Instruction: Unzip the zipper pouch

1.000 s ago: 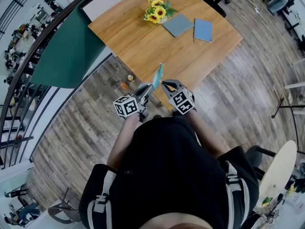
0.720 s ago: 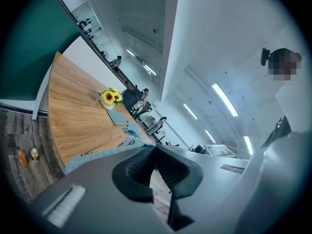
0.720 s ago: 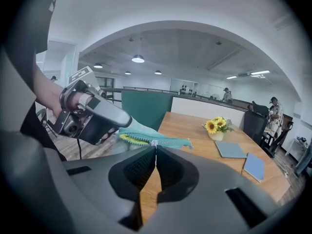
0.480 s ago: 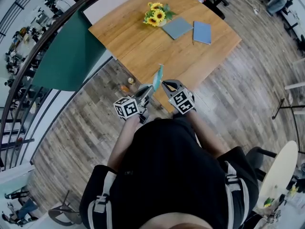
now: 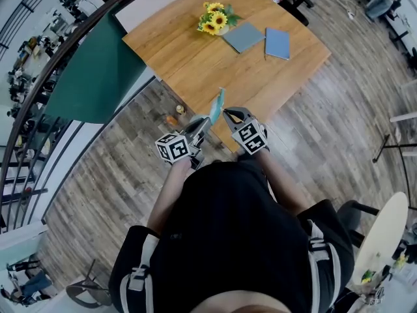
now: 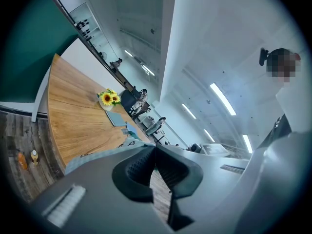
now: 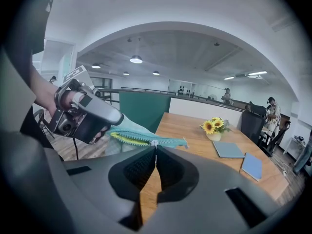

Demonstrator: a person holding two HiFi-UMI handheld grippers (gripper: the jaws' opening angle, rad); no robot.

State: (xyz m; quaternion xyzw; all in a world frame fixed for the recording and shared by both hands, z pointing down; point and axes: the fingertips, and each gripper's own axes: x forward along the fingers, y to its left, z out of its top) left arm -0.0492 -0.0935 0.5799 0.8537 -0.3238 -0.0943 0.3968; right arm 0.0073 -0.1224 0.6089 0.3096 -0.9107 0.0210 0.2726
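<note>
The teal fabric zipper pouch (image 5: 217, 102) hangs in the air over the near edge of the wooden table (image 5: 195, 51), caught between the two tongs. The left tongs (image 6: 155, 147) are clenched on the pouch's near end, with teal cloth lying along their outer side. The right tongs (image 7: 155, 148) are pinched shut on the small pale zipper slider (image 7: 153, 143), which sits right at their tips, partway along the pouch.

In the right gripper view the pouch's long axis runs about level from the left tongs across to a free end. That end points toward the yellow sunflowers (image 7: 212, 126). Between the left tongs and the slider the zipper gapes, showing a yellow edge. In the head view the pouch is edge-on and points away from the person.
</note>
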